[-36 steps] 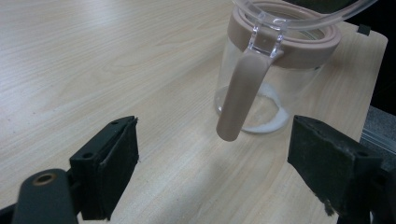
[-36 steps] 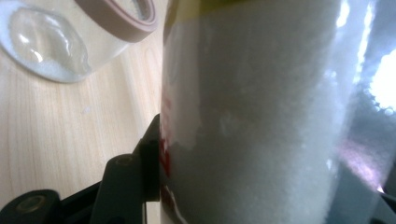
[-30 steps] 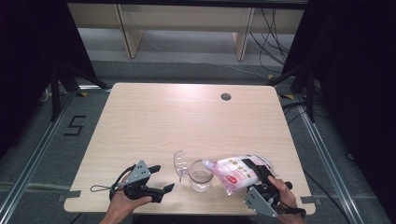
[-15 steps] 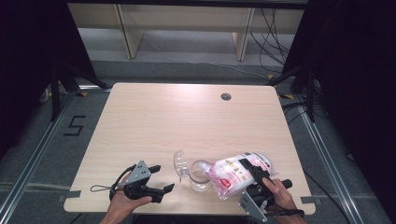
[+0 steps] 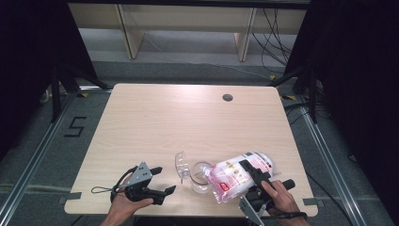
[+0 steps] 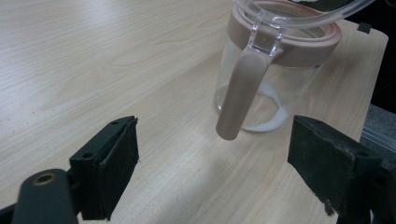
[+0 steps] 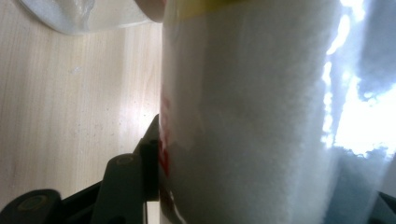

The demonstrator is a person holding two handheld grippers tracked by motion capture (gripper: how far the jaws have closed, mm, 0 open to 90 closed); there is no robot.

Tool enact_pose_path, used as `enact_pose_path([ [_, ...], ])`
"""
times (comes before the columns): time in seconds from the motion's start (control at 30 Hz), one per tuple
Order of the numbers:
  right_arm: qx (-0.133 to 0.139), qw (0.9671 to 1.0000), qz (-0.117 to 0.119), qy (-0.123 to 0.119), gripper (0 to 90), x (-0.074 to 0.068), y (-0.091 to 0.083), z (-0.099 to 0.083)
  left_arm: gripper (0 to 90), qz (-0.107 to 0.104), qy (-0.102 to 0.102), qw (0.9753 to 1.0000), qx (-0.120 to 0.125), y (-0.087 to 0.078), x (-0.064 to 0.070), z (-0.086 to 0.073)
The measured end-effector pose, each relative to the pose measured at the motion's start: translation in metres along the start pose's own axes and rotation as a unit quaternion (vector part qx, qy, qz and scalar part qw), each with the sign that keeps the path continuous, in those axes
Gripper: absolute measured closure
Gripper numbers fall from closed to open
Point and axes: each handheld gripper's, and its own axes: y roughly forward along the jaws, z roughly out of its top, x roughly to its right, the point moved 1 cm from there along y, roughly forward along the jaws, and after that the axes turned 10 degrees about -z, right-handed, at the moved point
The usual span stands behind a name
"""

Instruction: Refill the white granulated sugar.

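The table fills the middle of the high view, and the work sits at its lower right. There the bag, white-filled with pink and red print too small to read, has tipped further over in the last second, its mouth now at the jar, so pouring looks under way; a thin white layer lies in the jar's bottom. The right gripper is clamped on the bag. At lower left, the left gripper idles with jaws wide apart, holding nothing. The jar's lid hangs flipped open.
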Motion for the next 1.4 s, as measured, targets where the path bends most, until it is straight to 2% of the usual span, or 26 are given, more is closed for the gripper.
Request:
enact_pose_path([
  [0.03,-0.005,0.9999,0.002,0.011,49.8,-0.0010,-0.0007,0.0000,15.8,0.000,0.000,1.0000,0.000,0.0000,0.0000,0.0000],
  [0.07,-0.002,1.0000,-0.001,0.004,49.9,-0.0005,-0.0003,0.0004,15.8,0.001,-0.001,1.0000,0.001,0.0004,0.0001,0.0000],
  [0.1,0.005,0.9997,-0.003,-0.022,49.9,0.0023,0.0005,0.0018,15.8,0.001,-0.001,1.0000,0.001,0.0005,0.0001,0.0000],
  [0.17,-0.008,0.9999,-0.005,-0.004,49.9,-0.0019,-0.0011,0.0021,15.8,0.000,0.001,1.0000,-0.001,0.0003,0.0002,-0.0001],
  [0.2,0.003,0.9996,-0.006,-0.028,49.9,0.0022,-0.0002,0.0030,15.8,0.000,0.001,1.0000,-0.001,0.0002,0.0002,0.0000],
  [0.23,-0.001,0.9996,-0.003,-0.027,49.9,0.0020,-0.0008,0.0029,15.8,0.000,0.001,1.0000,-0.001,0.0002,0.0001,0.0000],
  [0.27,0.005,0.9995,-0.008,-0.031,49.9,0.0018,0.0006,0.0028,15.8,0.000,0.000,1.0000,-0.001,0.0002,0.0001,0.0000],
  [0.37,-0.003,0.9988,-0.011,-0.049,50.0,0.0020,0.0002,0.0029,15.8,-0.001,0.001,1.0000,-0.001,0.0001,0.0002,0.0000],
  [0.5,-0.007,0.9986,-0.013,-0.052,50.1,0.0008,-0.0003,0.0027,15.8,-0.002,0.004,1.0000,-0.006,0.0005,0.0001,-0.0003],
  [0.53,-0.001,0.9977,-0.014,-0.067,50.0,0.0021,0.0004,0.0034,15.8,-0.002,0.004,1.0000,-0.006,0.0006,0.0002,-0.0003],
  [0.57,-0.003,0.9974,-0.013,-0.070,50.0,0.0024,0.0004,0.0035,15.8,0.000,0.006,0.9999,-0.008,0.0002,-0.0003,-0.0002],
  [0.67,-0.001,0.9970,-0.014,-0.076,50.1,0.0021,0.0006,0.0041,15.8,-0.001,0.005,1.0000,-0.006,0.0004,0.0002,-0.0003],
  [0.7,-0.008,0.9975,-0.011,-0.070,50.1,0.0004,0.0000,0.0038,15.8,0.000,0.005,1.0000,-0.007,0.0003,0.0000,-0.0003],
  [0.77,0.000,0.9958,-0.017,-0.090,50.2,0.0020,0.0009,0.0047,15.8,0.001,0.005,1.0000,-0.009,0.0003,0.0002,-0.0005],
  [0.9,0.002,0.9954,-0.020,-0.093,50.2,0.0030,0.0014,0.0048,15.8,-0.002,0.004,1.0000,-0.006,0.0012,-0.0002,-0.0007],
  [0.97,-0.001,0.9940,-0.020,-0.107,50.3,0.0036,0.0013,0.0054,15.8,-0.002,0.004,1.0000,-0.006,0.0011,-0.0001,-0.0008],
  [1.1,-0.012,0.9958,-0.013,-0.090,50.4,0.0008,0.0007,0.0051,15.8,-0.002,0.004,1.0000,-0.006,0.0013,0.0000,-0.0007],
  [1.13,-0.002,0.9937,-0.017,-0.110,50.3,0.0036,0.0017,0.0064,15.8,-0.001,0.003,1.0000,-0.007,0.0011,0.0006,-0.0009],
  [1.17,0.000,0.9930,-0.020,-0.116,50.4,0.0037,0.0021,0.0067,15.8,-0.002,0.001,1.0000,-0.004,0.0015,0.0009,-0.0009],
  [1.2,-0.006,0.9943,-0.017,-0.105,50.4,0.0015,0.0019,0.0060,15.8,-0.001,0.001,1.0000,-0.004,0.0014,0.0008,-0.0008],
  [1.3,-0.006,0.9938,-0.017,-0.109,50.4,0.0018,0.0021,0.0059,15.8,-0.002,0.005,1.0000,-0.007,0.0012,-0.0001,-0.0008],
  [1.33,0.002,0.9922,-0.021,-0.123,50.5,0.0033,0.0029,0.0067,15.8,-0.003,0.005,1.0000,-0.007,0.0012,-0.0001,-0.0008],
  [1.37,0.004,0.9917,-0.020,-0.127,50.5,0.0034,0.0034,0.0069,15.8,-0.003,0.004,1.0000,-0.006,0.0012,-0.0001,-0.0008],
  [1.4,-0.008,0.9931,-0.015,-0.116,50.5,0.0012,0.0025,0.0064,15.8,-0.003,0.004,1.0000,-0.006,0.0012,0.0000,-0.0008],
])
